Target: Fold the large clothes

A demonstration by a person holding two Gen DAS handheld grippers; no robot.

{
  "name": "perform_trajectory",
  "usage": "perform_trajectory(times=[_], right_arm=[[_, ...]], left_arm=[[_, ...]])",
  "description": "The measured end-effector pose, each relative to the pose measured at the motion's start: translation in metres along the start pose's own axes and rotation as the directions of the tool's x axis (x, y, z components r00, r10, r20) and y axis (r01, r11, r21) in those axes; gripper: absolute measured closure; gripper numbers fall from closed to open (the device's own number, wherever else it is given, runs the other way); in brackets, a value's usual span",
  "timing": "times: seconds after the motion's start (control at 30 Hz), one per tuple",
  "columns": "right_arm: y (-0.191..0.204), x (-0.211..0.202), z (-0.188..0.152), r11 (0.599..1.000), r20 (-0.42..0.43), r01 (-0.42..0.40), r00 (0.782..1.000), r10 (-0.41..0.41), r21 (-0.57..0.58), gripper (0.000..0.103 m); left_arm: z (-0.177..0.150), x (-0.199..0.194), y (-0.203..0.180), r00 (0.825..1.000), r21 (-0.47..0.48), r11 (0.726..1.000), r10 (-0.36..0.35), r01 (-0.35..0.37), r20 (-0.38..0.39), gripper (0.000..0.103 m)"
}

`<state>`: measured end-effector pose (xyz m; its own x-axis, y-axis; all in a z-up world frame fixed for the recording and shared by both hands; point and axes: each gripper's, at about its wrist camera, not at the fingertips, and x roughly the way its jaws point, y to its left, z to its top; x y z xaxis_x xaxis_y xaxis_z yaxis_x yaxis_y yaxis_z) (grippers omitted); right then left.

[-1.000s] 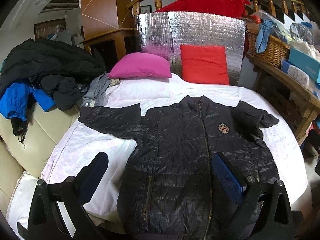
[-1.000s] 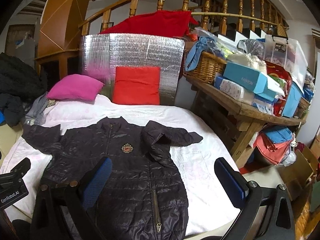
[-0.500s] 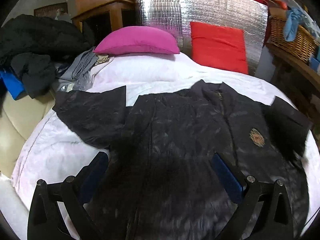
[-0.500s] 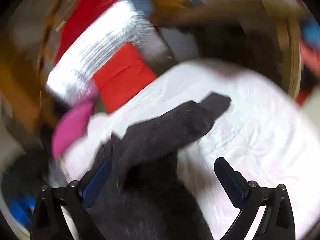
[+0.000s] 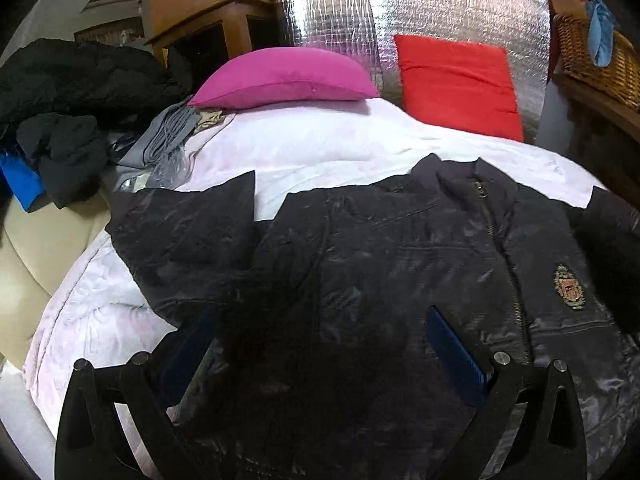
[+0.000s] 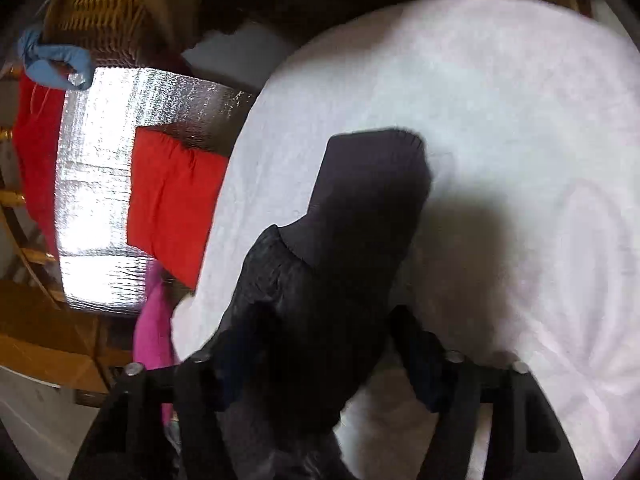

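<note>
A black quilted jacket (image 5: 380,264) lies face up on the white bed cover (image 5: 320,148), zip closed, a crest on its chest. Its left sleeve (image 5: 180,232) lies spread out toward the sofa. My left gripper (image 5: 324,344) is open, low over the jacket's body, with one blue pad at each side. In the right wrist view, the jacket's other sleeve (image 6: 344,248) with its knit cuff runs up between the fingers of my right gripper (image 6: 316,352). That gripper's jaws are narrowed around the sleeve. I cannot tell whether they pinch it.
A pink pillow (image 5: 288,76) and a red pillow (image 5: 460,84) lean on a silver foil panel (image 5: 400,8) at the bed's head. Dark clothes (image 5: 68,92) are piled on a cream sofa at the left. A wicker basket (image 5: 596,64) stands on a wooden shelf at the right.
Both grippers have dropped toward the jacket. The right gripper swung and rolled over to the right sleeve, and its jaws have narrowed around it. The left gripper moved forward over the jacket's body.
</note>
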<state>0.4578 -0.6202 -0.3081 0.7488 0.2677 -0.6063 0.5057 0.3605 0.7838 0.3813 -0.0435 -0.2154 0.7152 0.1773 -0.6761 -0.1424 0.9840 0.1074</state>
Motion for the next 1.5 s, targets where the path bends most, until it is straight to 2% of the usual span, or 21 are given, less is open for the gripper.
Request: perform_trajectory(times=[0.07,0.17,0.3,0.43,0.6,0.77,0.87,1.0,1.33,1.43,1.5], right_arm=[[0.005,0.005,0.002,1.000,0.009,0.007,1.000,-0.007,-0.027,0.069],[0.021,0.000,-0.003,0.995,0.059,0.040,0.998,-0.035,-0.088,0.080],[0.074,-0.027,-0.030,0.967,0.129,0.002,0.991,0.032,-0.254,0.081],[0.140,-0.056,-0.084,0.887,0.144,-0.043,0.982,0.123,-0.460,0.081],[0.200,-0.062,-0.153,0.777,0.083,-0.079,0.983,0.167,-0.625,0.081],[0.238,-0.039,-0.218,0.670,-0.003,-0.097,0.990,0.140,-0.736,0.081],[0.244,-0.027,-0.258,0.617,-0.044,-0.105,0.993,0.114,-0.780,0.081],[0.244,-0.017,-0.287,0.591,-0.070,-0.107,0.994,0.086,-0.800,0.081],[0.253,0.003,-0.330,0.559,-0.115,-0.121,0.992,0.046,-0.821,0.081],[0.254,0.016,-0.351,0.539,-0.168,-0.146,0.986,0.009,-0.830,0.078],[0.253,0.025,-0.362,0.539,-0.213,-0.160,0.976,-0.037,-0.827,0.077]], left_arm=[[0.001,-0.001,0.003,1.000,0.004,1.000,0.019,-0.019,-0.001,0.000],[0.002,-0.009,0.013,0.999,-0.005,0.999,0.033,-0.033,0.017,0.000],[0.005,-0.024,0.030,0.998,-0.035,0.999,0.038,-0.037,0.040,0.000],[0.005,-0.041,0.046,0.997,-0.052,0.998,0.031,-0.027,0.075,0.000],[0.005,-0.054,0.067,0.996,-0.094,0.996,0.018,-0.009,0.091,0.000],[0.006,-0.067,0.088,0.992,-0.130,0.991,0.038,-0.022,0.118,0.000],[0.006,-0.072,0.102,0.989,-0.148,0.988,0.062,-0.042,0.135,0.000],[0.003,-0.073,0.119,0.987,-0.174,0.983,0.084,-0.060,0.134,0.000],[-0.008,-0.079,0.151,0.982,-0.194,0.975,0.132,-0.105,0.135,0.000],[-0.012,-0.079,0.162,0.979,-0.206,0.970,0.155,-0.126,0.132,0.000],[-0.014,-0.076,0.168,0.977,-0.208,0.968,0.169,-0.139,0.130,0.000]])
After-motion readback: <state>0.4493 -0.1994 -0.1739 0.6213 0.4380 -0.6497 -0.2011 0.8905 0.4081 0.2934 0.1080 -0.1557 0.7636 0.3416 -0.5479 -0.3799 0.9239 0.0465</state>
